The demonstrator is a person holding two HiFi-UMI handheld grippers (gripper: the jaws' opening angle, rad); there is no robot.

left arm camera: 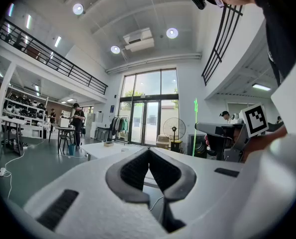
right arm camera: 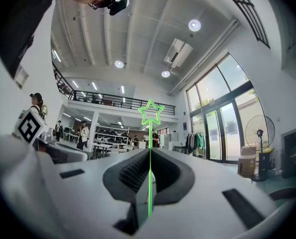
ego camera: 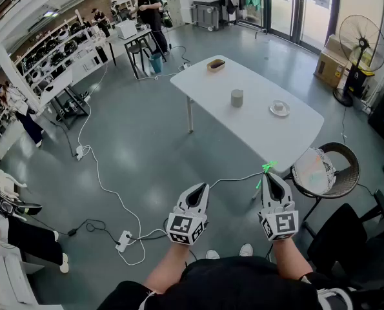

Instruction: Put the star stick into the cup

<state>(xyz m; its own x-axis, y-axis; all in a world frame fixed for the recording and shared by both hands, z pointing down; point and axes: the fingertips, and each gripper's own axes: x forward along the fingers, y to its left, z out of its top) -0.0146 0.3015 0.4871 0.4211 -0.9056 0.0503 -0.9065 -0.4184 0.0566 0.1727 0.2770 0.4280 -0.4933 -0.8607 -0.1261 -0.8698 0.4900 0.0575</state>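
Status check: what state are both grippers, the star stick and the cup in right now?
Left gripper: shut, empty.
Right gripper: shut on the star stick.
Star stick: upright between the right jaws, star end up, not yet in the cup.
Cup: upright on the table, well away from both grippers.

My white left gripper and right gripper carry dark ribbed pads and black-and-white marker cubes; my top is black.
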